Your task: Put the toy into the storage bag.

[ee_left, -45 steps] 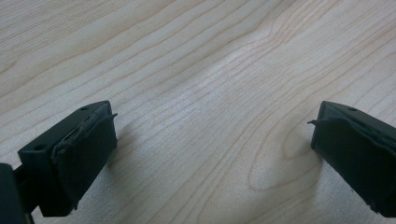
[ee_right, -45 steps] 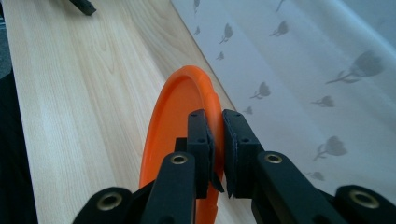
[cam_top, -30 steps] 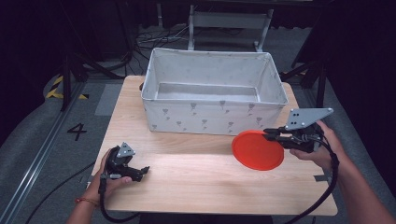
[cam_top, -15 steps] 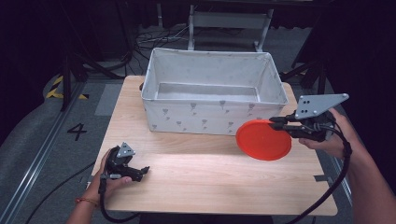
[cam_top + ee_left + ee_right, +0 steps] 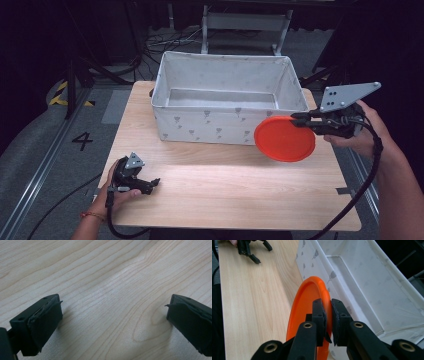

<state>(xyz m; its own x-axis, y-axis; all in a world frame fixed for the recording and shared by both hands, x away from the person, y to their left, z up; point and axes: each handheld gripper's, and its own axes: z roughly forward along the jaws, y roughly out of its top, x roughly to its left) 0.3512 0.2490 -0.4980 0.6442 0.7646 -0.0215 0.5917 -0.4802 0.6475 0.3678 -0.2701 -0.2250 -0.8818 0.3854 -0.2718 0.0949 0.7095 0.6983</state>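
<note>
Your right tool point(image 5: 300, 119) is clamped on the rim of the orange plate point(image 5: 284, 139), holding it clear of the wooden surface point(image 5: 240, 190) just in front of the white fabric bin point(image 5: 225, 127). The plate looks light, stiff and smooth, probably plastic, so a pinch at the raised rim should serve best. Your left tool point(image 5: 150, 184) rests with jaws apart, holding nothing.

Overhead light falls bright on the table point(image 5: 230, 195), with a pale glare band along its middle; surroundings lie dark. High view soft; close views sharper, shadows faint.
</note>
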